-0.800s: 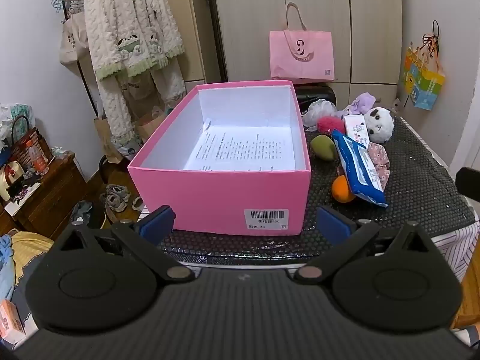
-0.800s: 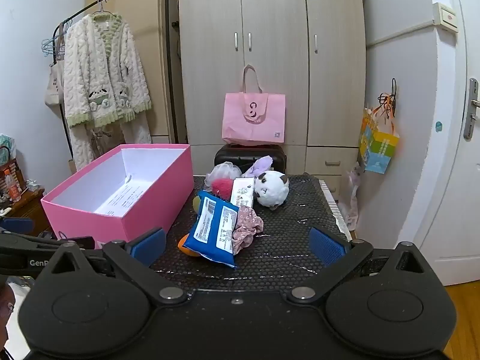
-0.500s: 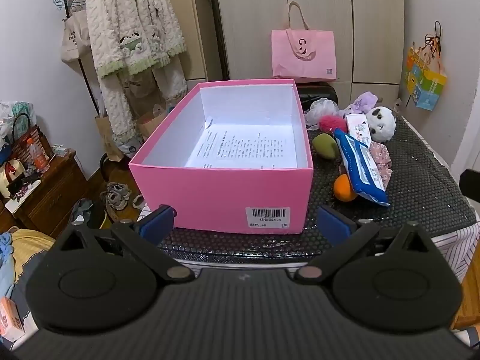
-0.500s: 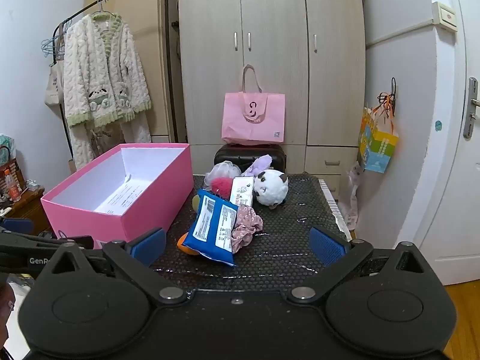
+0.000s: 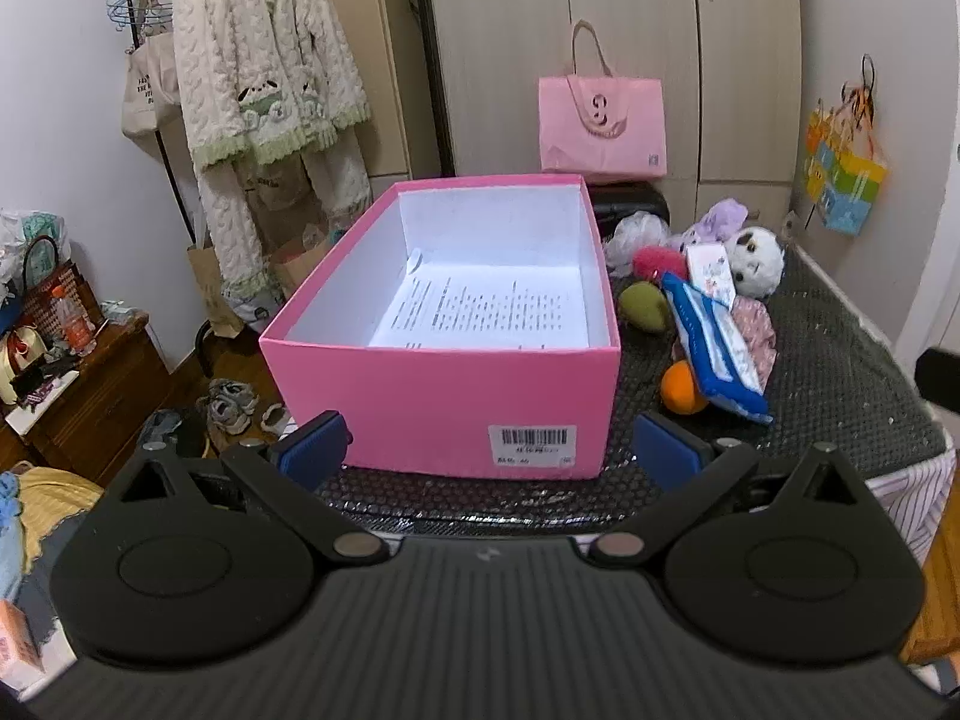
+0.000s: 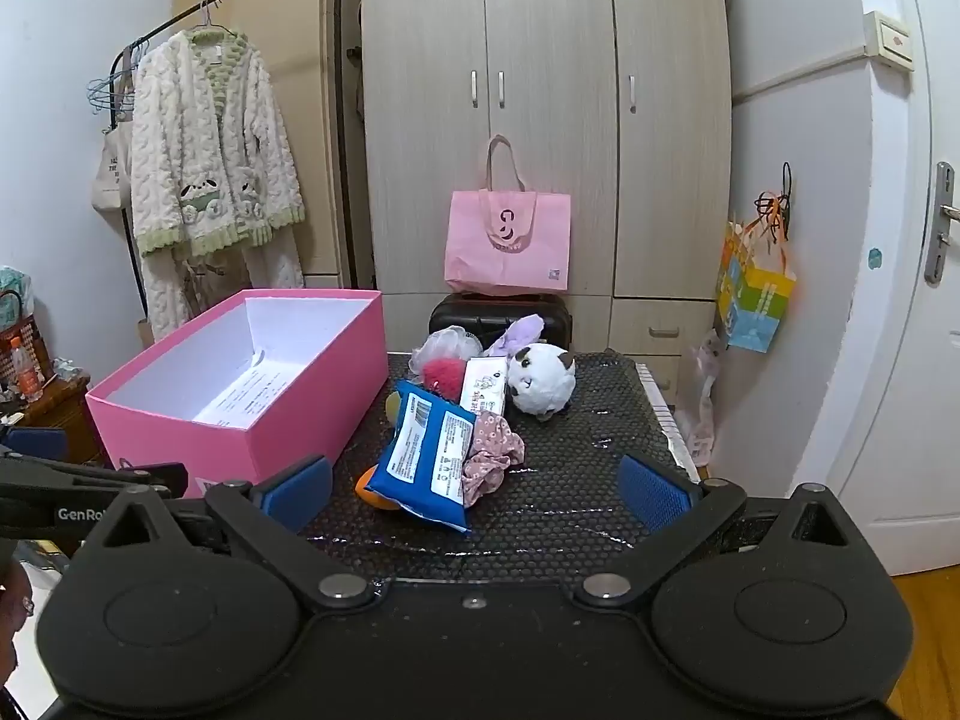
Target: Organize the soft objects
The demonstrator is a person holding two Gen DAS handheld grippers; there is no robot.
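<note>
An open pink box [image 5: 456,396] [image 6: 288,414] with a printed sheet inside stands on the black mesh table [image 6: 570,492]. Right of it lies a pile: a blue wipes pack [image 6: 429,453] [image 5: 714,342], a floral scrunchie [image 6: 495,456], an orange ball [image 5: 681,387], a green soft fruit [image 5: 643,307], a red pompom [image 6: 444,371], a white tissue pack [image 6: 483,387], a white panda plush [image 6: 540,381] [image 5: 753,252], a mesh sponge [image 6: 444,343] and a purple plush [image 6: 519,330]. My left gripper [image 5: 489,450] is open before the box. My right gripper [image 6: 474,486] is open, empty, just short of the wipes pack.
A pink tote bag [image 6: 507,240] sits on a black suitcase [image 6: 498,312] before the wardrobe. A robe [image 6: 210,180] hangs on a rack at left. A colourful bag [image 6: 756,300] hangs at right by the door. A wooden cabinet [image 5: 78,378] stands far left.
Both grippers have shifted slightly forward toward the table; the box and pile sit a little closer in view. Both stay open and empty.
</note>
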